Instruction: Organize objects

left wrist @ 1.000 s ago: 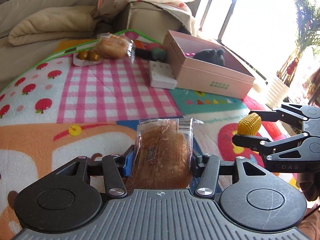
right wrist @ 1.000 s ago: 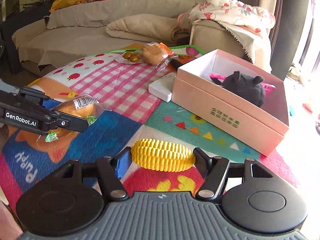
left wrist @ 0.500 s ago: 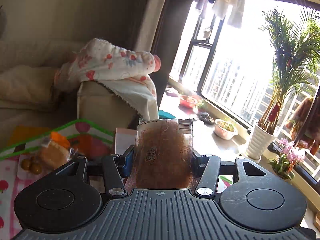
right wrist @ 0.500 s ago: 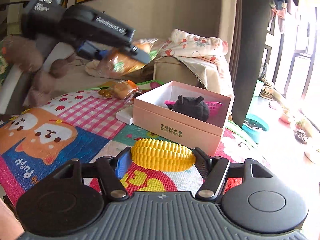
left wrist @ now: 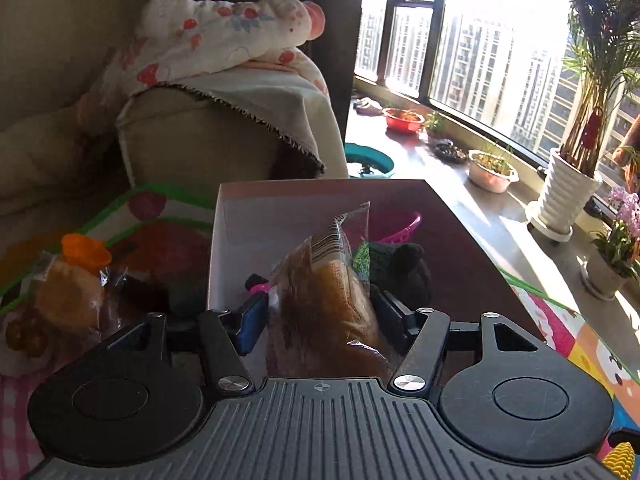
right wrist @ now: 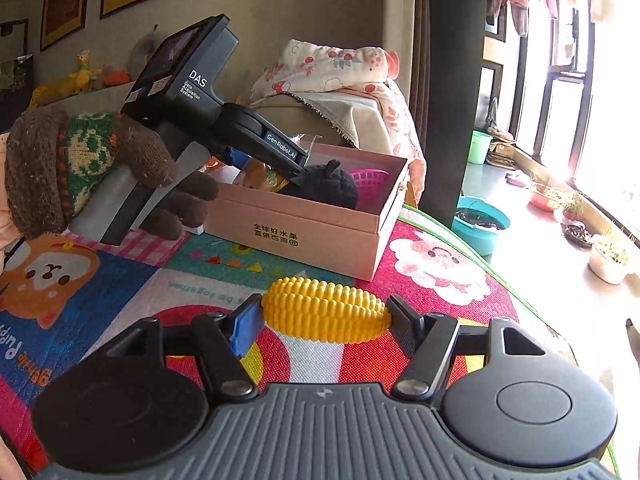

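Observation:
My left gripper is shut on a wrapped bread bag and holds it tilted inside the pink box, next to a black plush toy and a magenta basket. The right wrist view shows the left gripper dipping into the pink box over its left wall. My right gripper is shut on a yellow toy corn cob, held above the mat in front of the box.
A second wrapped bun and small brown fruits lie left of the box. A sofa arm with a floral blanket stands behind. Plant pots line the window sill right. The colourful play mat covers the surface.
My left gripper lifted the bread bag off the mat, swung it up and right, and lowered it into the pink box. My right gripper stayed shut on the corn, rising a little.

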### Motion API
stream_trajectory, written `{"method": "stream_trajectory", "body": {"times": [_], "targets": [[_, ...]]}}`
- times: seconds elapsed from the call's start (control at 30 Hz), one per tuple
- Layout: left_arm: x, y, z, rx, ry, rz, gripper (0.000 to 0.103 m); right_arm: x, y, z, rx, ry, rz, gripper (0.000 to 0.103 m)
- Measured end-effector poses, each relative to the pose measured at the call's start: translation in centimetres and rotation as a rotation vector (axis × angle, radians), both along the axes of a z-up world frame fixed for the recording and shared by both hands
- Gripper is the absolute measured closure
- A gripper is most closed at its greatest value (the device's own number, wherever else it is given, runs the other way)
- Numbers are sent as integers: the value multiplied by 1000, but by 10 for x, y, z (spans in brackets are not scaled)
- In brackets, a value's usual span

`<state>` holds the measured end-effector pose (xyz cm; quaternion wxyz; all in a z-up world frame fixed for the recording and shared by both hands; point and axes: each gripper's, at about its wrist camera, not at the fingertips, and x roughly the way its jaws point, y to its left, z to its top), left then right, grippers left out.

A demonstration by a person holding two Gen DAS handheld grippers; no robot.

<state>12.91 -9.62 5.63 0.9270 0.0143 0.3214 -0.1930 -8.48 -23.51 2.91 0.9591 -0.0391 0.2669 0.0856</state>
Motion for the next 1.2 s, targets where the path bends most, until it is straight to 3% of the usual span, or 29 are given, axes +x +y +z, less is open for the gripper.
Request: {"method": "stream_trajectory", "body": {"times": [0.13,0.3,0.47,0.6,0.77,0.8,0.83,0.87,1.0,1.2], "targets": [[-17,27,28,-128,-132,40,40,4,3,0,2,4,8,37],[-57,68,48,-232,-186,62,40,9,3,1,7,20,1,37],[-89,94,34,-141,-132,25,40,26,2,13,-8,17,-12,37],[-103,111,13,-76,-79,36,40,67,8,58,-7,-79,-4,36],[-107,127,-4,-88,-29,52,40,155,16,122,59,-159,-63,36],[-107,129,-6,-84,-19,56,40,174,17,131,69,-161,-84,28],[-107,132,-8,-80,-12,63,40,186,18,136,78,-156,-101,13],[-106,136,-11,-78,-9,68,40,196,18,139,95,-154,-128,11],[-99,156,-17,-111,-1,114,40,191,26,126,104,-133,-101,8],[-63,181,-11,-248,24,262,40,142,57,60,-142,-83,3,3]]}}
